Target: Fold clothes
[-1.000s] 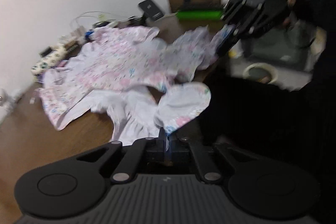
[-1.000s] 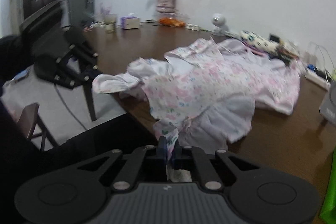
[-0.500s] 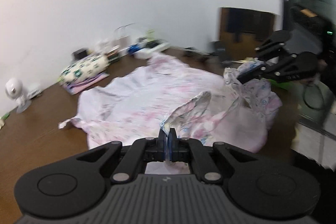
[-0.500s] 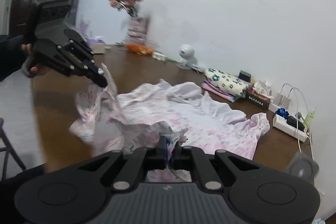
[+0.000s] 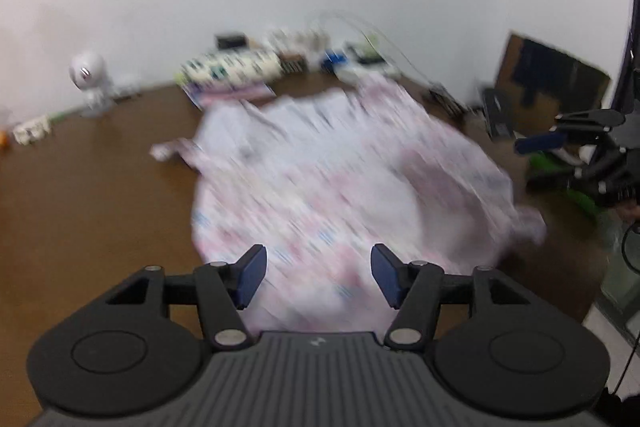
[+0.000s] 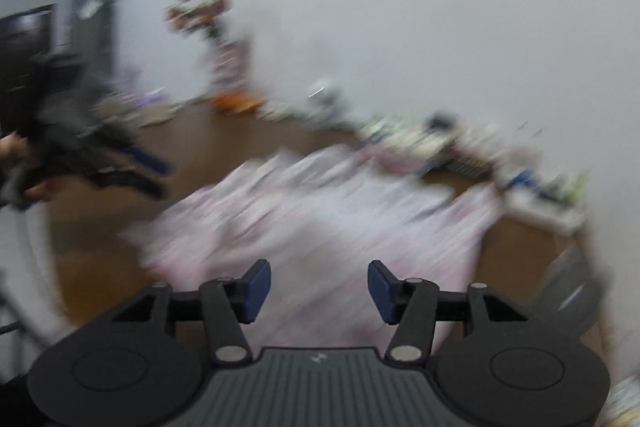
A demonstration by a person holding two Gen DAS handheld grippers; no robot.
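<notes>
Both tools (image 5: 319,277) (image 6: 319,286) agape — garment (image 5: 340,179) loose, unlabelled.

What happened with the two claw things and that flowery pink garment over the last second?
Both let go. A second ago each was clamped on an edge of the garment, and they carried those edges up and forward over the rest. Now the left gripper and right gripper are open and empty, and the floral garment lies in a heap on the brown table. The clutter along the wall looks unmoved.
</notes>
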